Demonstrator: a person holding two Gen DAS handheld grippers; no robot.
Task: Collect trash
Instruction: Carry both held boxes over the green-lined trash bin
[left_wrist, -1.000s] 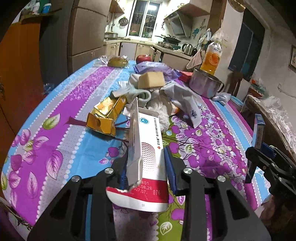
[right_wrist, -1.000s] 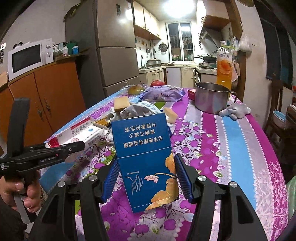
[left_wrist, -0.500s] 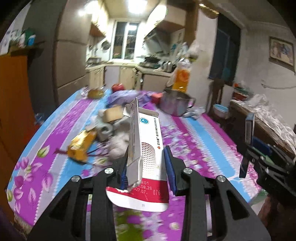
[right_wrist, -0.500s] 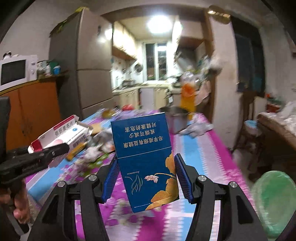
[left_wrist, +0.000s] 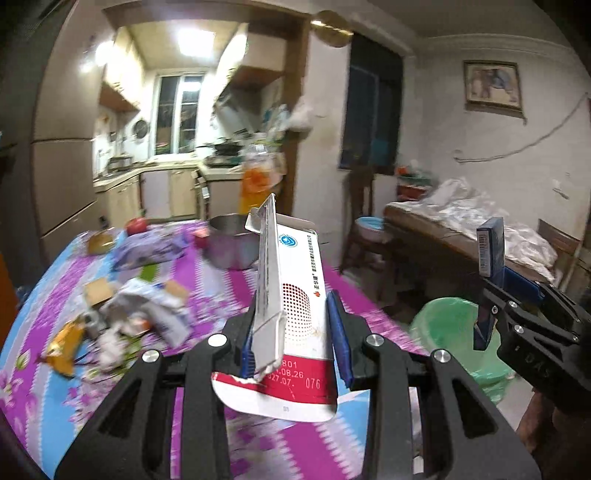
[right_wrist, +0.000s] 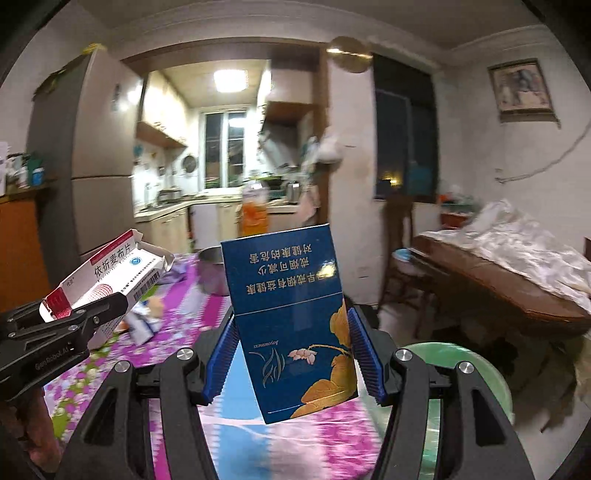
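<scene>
Hovering over the near edge of the surface (left_wrist: 44, 288), both grippers are carrying trash toward the green-lined bin (left_wrist: 454, 332) that is standing on the floor just off that edge. The left gripper (left_wrist: 293, 332) is pinching a white and red medicine carton (left_wrist: 295, 295) by its lower part, and the right gripper (right_wrist: 291, 354) is pinching a blue cigarette pack (right_wrist: 288, 314) between its ribbed pads, upside down.

From where I am standing, the carton looks like the risk. Its end flaps are hanging open and one side panel is peeling away, so the pads may be pressing on loose card that could buckle or slide out short of the bin. The bin's mouth is lying low beside the surface, and a release too early would be dropping either box on the floor or back on the cloth. The two grippers are also working close together and could knock each other.

Readable writing: the carton is showing "依折麦布片", a barcode, and the printed digits "08.26" and "076". The pack is showing a Chinese health warning, inverted, with a small script brand name I cannot make out.

More litter (left_wrist: 147, 314) is waiting farther back on the surface.
</scene>
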